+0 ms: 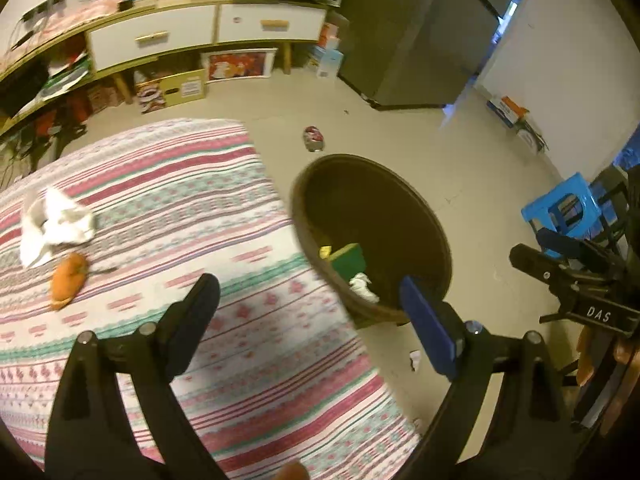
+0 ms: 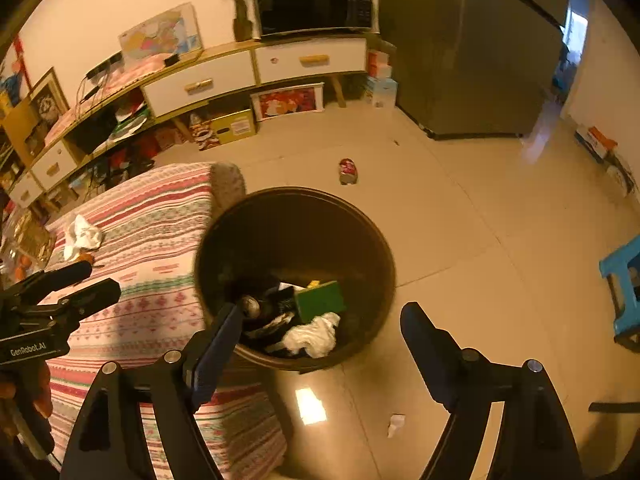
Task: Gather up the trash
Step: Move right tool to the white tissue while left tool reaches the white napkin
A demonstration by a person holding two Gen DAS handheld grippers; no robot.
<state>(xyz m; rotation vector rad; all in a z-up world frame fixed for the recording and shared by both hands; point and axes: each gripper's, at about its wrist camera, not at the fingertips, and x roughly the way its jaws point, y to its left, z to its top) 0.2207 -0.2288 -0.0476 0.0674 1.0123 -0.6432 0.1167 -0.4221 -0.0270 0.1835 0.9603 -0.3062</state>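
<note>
A dark round trash bin (image 1: 420, 216) (image 2: 372, 248) stands on the floor beside a striped bedspread (image 1: 168, 208) (image 2: 152, 232). It holds a green box (image 2: 322, 300) and crumpled white paper (image 2: 312, 334). On the bedspread lie crumpled white tissue (image 1: 56, 220) (image 2: 82, 234) and an orange peel (image 1: 68, 278). A crushed red can (image 1: 314, 139) (image 2: 348, 171) lies on the floor beyond the bin. A small white scrap (image 2: 396, 424) lies on the floor near me. My left gripper (image 1: 312, 312) is open and empty over the bed edge. My right gripper (image 2: 324, 332) is open and empty above the bin's near rim.
A long white-and-wood cabinet (image 2: 248, 76) with a microwave (image 2: 312, 4) lines the far wall, with boxes under it. A grey fridge (image 2: 472, 60) stands at the right. A blue stool (image 1: 564, 208) (image 2: 624, 288) stands on the floor at the right.
</note>
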